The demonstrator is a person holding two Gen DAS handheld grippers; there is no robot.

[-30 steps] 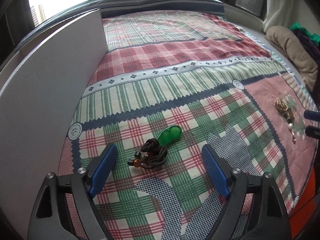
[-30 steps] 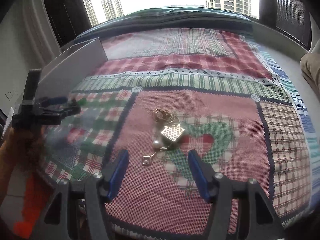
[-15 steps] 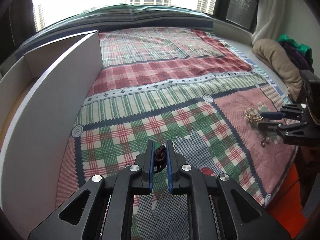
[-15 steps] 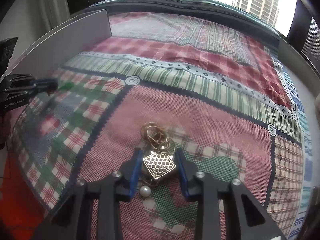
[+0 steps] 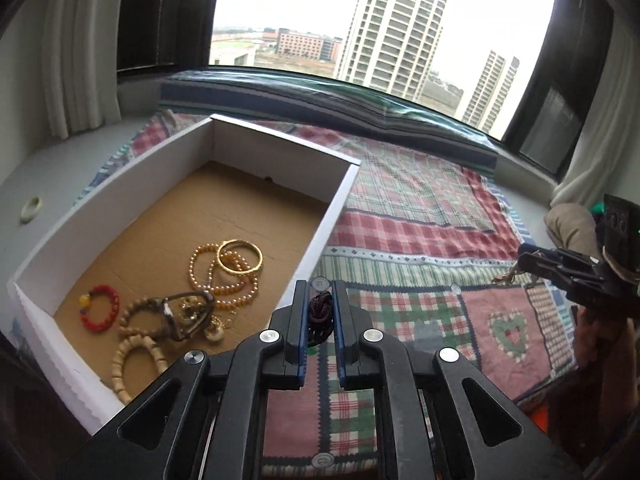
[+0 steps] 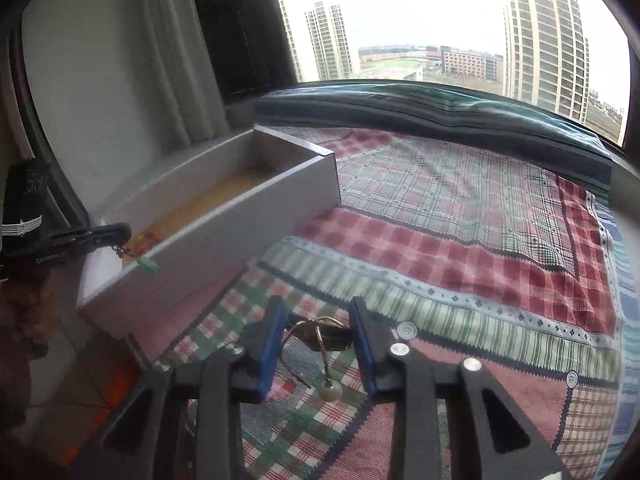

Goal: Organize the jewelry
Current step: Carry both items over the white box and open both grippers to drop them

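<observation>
White open box, left part of patchwork quilt, near wall flush along quilt's left side; cardboard floor; inside, toward near-left corner: red bead bracelet, 2 wooden bead loops, dark-framed piece over gilt bits, pearl-coloured bead strand, gold bangle lying on strand.

Left gripper, raised above quilt just right of box's near wall; fingers drawn together and clamped on dark corded necklace; knotted cord bunched between pads; in right wrist view green pendant and small amber bead dangling below jaws against box's outer wall. Handling, judged: light, limp, prone to swing and snag on box rim; pendant likely hard and chippable; present hold on cord bundle adequate; clearance over rim needed for hanging tail.

Right gripper, also clear of quilt, over green-plaid patch toward near edge; fingers partly closed, clamped across gilt cluster of rings and chain; pearl drop hanging free below on thin twisted chain. Handling, judged: light, slippery metal, loose links liable to slide from pads; pearl fragile on impact; best hold on widest, stiffest part of cluster.

Both pieces lifted, neither yet in box.
</observation>
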